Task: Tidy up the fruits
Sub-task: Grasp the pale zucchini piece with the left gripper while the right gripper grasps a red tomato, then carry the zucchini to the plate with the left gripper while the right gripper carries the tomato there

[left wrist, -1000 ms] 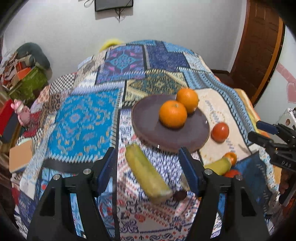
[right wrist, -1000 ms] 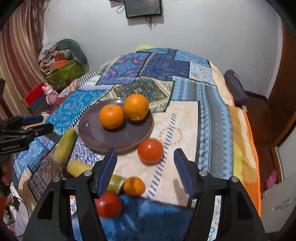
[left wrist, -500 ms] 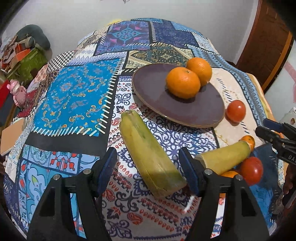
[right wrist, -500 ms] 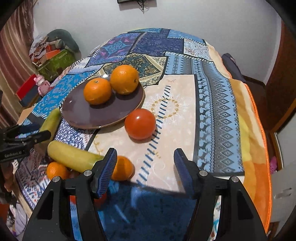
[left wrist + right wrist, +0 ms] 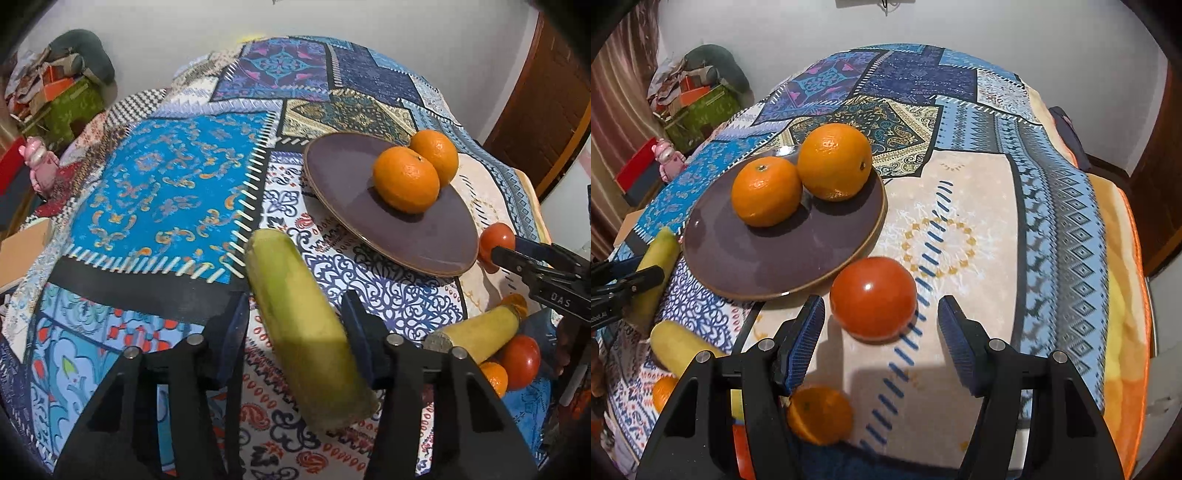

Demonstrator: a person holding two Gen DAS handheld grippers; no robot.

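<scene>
Both jaws spread, nothing gripped.
A green fruit (image 5: 306, 328) is framed between the left gripper (image 5: 293, 332) jaws; a tomato (image 5: 873, 298) between the right gripper (image 5: 881, 338) jaws.

patchwork-covered bed (image 5: 1052, 192), purple plate (image 5: 768, 266) (two oranges on it), red tomato (image 5: 873, 297), yellow-green fruit (image 5: 306, 332) alongside

Both wrist views—low, close—share the plate (image 5: 417, 240) (image 5: 768, 266).
</scene>
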